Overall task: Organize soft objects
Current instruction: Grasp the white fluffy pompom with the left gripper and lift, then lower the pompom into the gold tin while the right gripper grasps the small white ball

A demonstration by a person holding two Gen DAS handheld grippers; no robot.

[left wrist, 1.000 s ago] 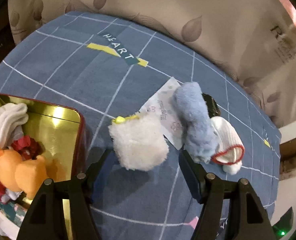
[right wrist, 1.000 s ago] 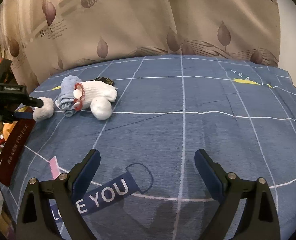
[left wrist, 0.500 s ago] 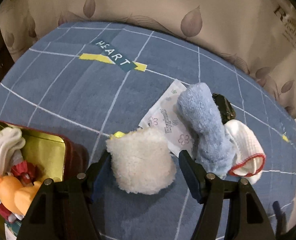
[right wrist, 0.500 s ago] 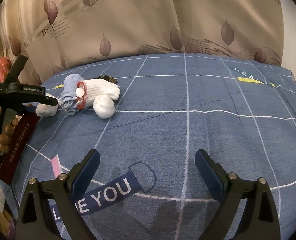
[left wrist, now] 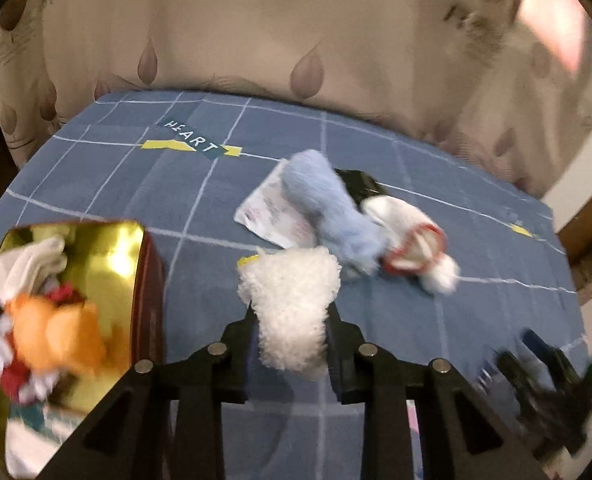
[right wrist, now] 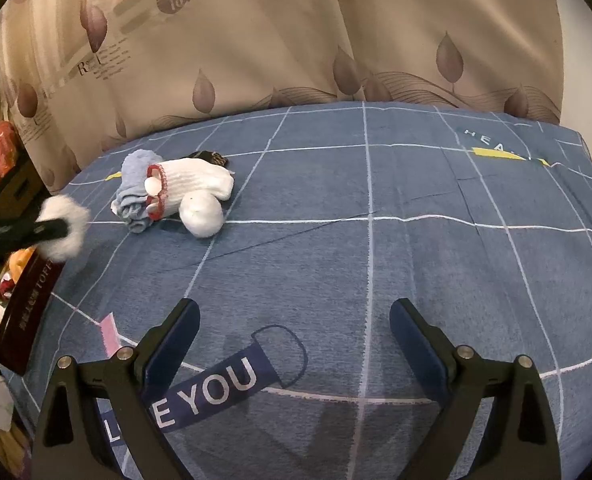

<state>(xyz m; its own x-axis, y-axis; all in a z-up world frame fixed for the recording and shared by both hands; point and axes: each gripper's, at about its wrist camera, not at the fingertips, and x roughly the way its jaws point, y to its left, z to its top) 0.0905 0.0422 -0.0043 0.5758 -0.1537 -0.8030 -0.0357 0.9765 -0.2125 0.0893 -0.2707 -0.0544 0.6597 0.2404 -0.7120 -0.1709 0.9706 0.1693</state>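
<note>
The left gripper [left wrist: 292, 336] has just been closing and now pinches a white fluffy sock [left wrist: 292, 304] between its pads; the sock is shaggy and cream-white, with a yellow tag at its far left corner, and it bulges above and below the pinch. In the right wrist view the same sock [right wrist: 62, 226] appears to be clear of the bedspread [right wrist: 376, 260] at the left edge of the bed. Its long axis runs roughly along the gripper's line, the wider end pointing away toward the far pile. Just left of it stands a gold tin [left wrist: 108, 248] with dark red walls, holding a white sock [left wrist: 32, 264] and an orange plush [left wrist: 56, 328], blurred. The right gripper [right wrist: 294, 336] hangs with its jaws spread wide and nothing between them, over the "YOU" patch. Ahead of it the blue gridded bedspread lies open across the middle and right, up to the curtain [right wrist: 296, 40] at the far edge. Farther off, near the left side, lie a blue sock [left wrist: 328, 212] and a white ribbed sock [left wrist: 412, 236] with a red cuff, touching side by side, long axes slanting from far left to near right in the left wrist view. A printed packet [left wrist: 264, 212] lies under the blue sock and a dark thing [left wrist: 360, 184], too small to tell, sits behind.
</note>
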